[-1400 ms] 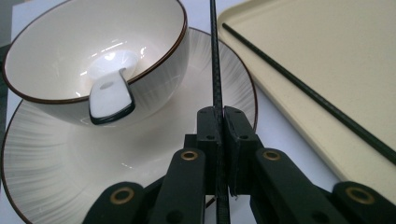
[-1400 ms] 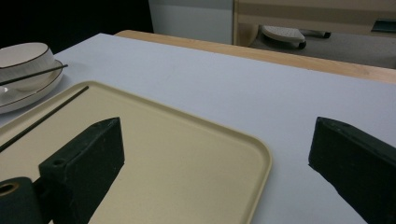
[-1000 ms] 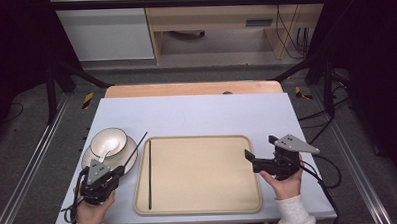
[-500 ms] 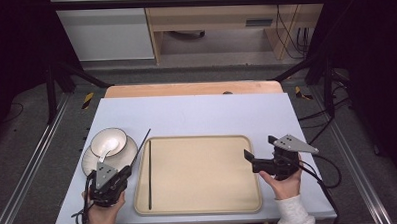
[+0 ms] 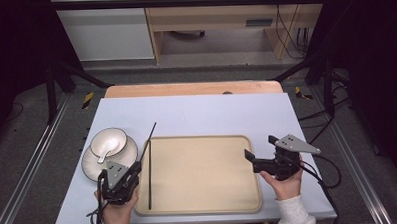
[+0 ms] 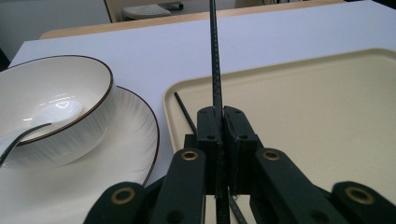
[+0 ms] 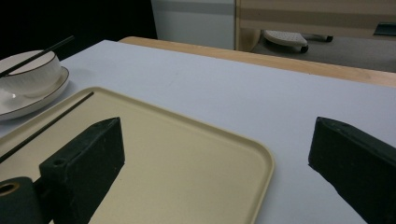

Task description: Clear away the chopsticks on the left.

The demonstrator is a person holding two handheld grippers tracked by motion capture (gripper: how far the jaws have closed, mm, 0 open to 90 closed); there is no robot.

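Chopstick (image 6: 215, 56) number one is being pinched between the closed jaws of the left hand-held gripper (image 5: 134, 170) and angled up over the table (image 5: 211, 111), while the right hand-held gripper (image 5: 260, 152) is being held wide open and empty at the tray's (image 5: 204, 192) right edge. A second chopstick (image 5: 149, 183) is being carried flat along the tray's left side. Farther left, a spoon (image 5: 106, 152) is being cradled in a bowl (image 5: 109, 141) on a plate (image 5: 93, 165).
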